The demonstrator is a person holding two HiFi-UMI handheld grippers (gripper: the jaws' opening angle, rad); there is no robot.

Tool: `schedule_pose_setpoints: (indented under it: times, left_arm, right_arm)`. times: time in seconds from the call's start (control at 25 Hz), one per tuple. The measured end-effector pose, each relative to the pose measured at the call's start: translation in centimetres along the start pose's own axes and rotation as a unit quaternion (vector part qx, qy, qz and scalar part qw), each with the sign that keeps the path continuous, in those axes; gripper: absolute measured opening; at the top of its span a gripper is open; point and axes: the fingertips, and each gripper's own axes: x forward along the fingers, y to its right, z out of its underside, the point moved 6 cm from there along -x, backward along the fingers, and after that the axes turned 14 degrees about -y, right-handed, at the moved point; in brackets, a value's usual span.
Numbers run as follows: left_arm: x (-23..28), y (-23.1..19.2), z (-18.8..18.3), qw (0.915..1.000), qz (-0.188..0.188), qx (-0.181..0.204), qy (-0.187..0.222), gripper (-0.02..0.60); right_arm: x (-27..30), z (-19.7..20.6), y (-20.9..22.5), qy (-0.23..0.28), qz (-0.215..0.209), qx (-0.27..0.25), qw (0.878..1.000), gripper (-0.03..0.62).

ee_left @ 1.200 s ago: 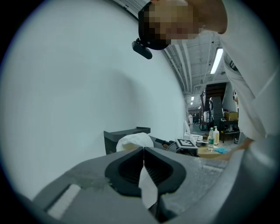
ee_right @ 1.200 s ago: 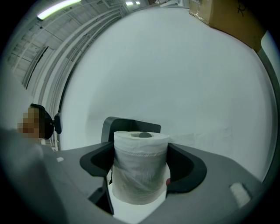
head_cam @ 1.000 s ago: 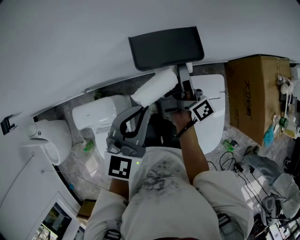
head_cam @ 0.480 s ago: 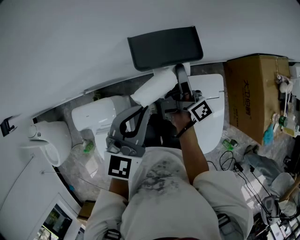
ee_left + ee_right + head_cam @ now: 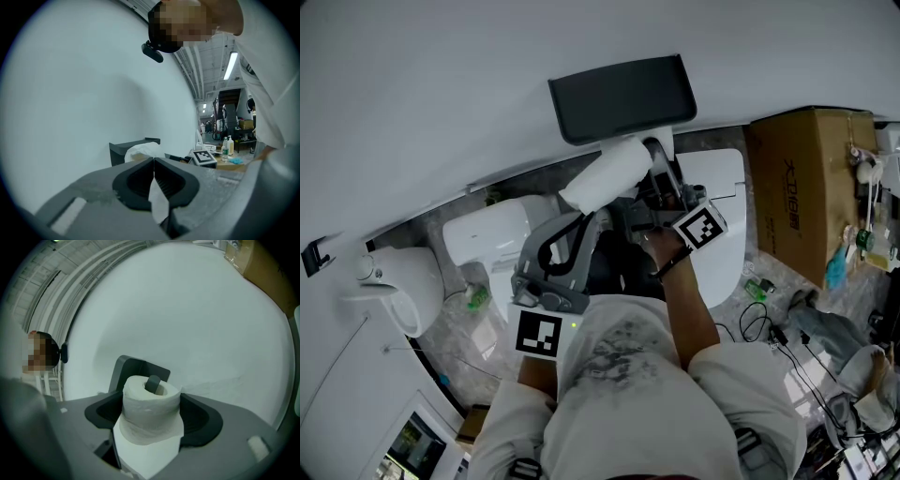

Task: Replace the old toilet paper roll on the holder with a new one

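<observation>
White roll [image 5: 609, 175], long axis diagonal

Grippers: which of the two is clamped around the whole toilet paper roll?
The right gripper: its jaws squeeze the toilet paper roll, whose core sits on the holder spindle. The left gripper is shut on only a thin paper strip.

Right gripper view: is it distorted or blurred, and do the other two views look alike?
Right gripper view: fisheye, black corners, roll sharp. Left gripper view: same fisheye, gripper and pinched paper slightly soft, lamp bright. Head view: even light, wall curves, holder clear.
</observation>
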Motion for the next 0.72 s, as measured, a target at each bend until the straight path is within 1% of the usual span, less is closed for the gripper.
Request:
schedule_pose_setpoints:
  times: [0.12,0.44,0.6,0.72]
  left_arm:
    - [-0.2,0.1,-0.2,1.0000,-0.001,0.003,0.001,0.008]
    - [-0.6,0.8,-1.0,0.9999,-0.009,0.007,0.007,0.008]
    - [-1.0,1.1,-1.6,0.9998,-0.014,0.011,0.013,0.008]
    - [-1.3,1.1,-2.0,0.9996,-0.017,0.012,0.017,0.008]
  right_arm:
    - [-0.5,0.0,-0.3,-0.011,0.007,-0.019,1.000,0.385]
    - [-3.1,-0.3,-0.5,-0.046,0.048,-0.073,0.995,0.400]
    - [-4.4,-0.4,-1.4,-0.067,0.072,-0.130,0.987,0.399]
    - [-5.1,-0.4,-2.1,-0.083,0.086,-0.174,0.978,0.379]
